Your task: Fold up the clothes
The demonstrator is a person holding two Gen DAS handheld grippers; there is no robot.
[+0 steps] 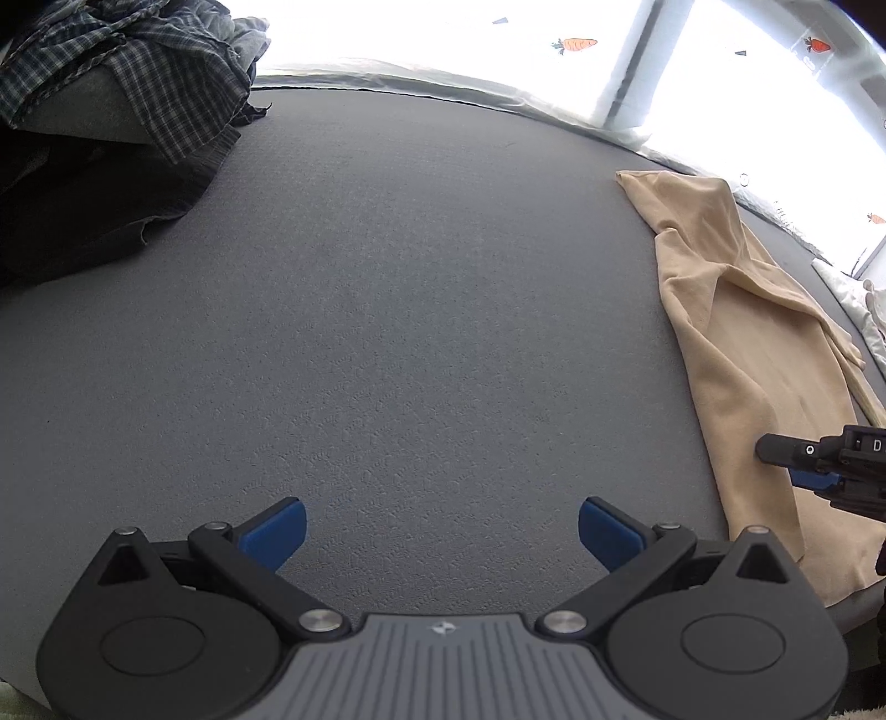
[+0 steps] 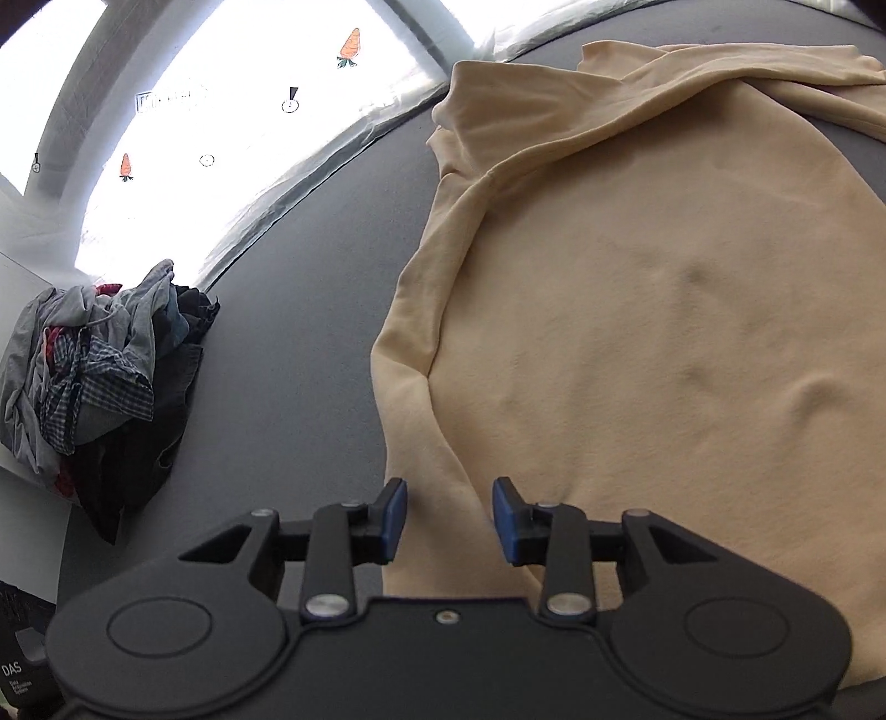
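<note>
A cream-coloured garment (image 2: 637, 310) lies spread on the grey table (image 2: 310, 310), with a folded edge running down its left side. My right gripper (image 2: 449, 518) is open, low over the garment's near left edge, with cloth showing between its blue pads but not pinched. In the left wrist view the same garment (image 1: 758, 354) lies at the right, and the right gripper (image 1: 803, 465) reaches in over it. My left gripper (image 1: 442, 531) is wide open above bare grey table (image 1: 387, 332), holding nothing.
A heap of unfolded clothes (image 2: 105, 376), with plaid, grey and dark pieces, sits at the table's far left; it shows as a heap of clothes (image 1: 111, 111) at upper left. A bright window (image 1: 498, 33) with carrot stickers runs behind the table's far edge. White cloth (image 1: 853, 293) lies far right.
</note>
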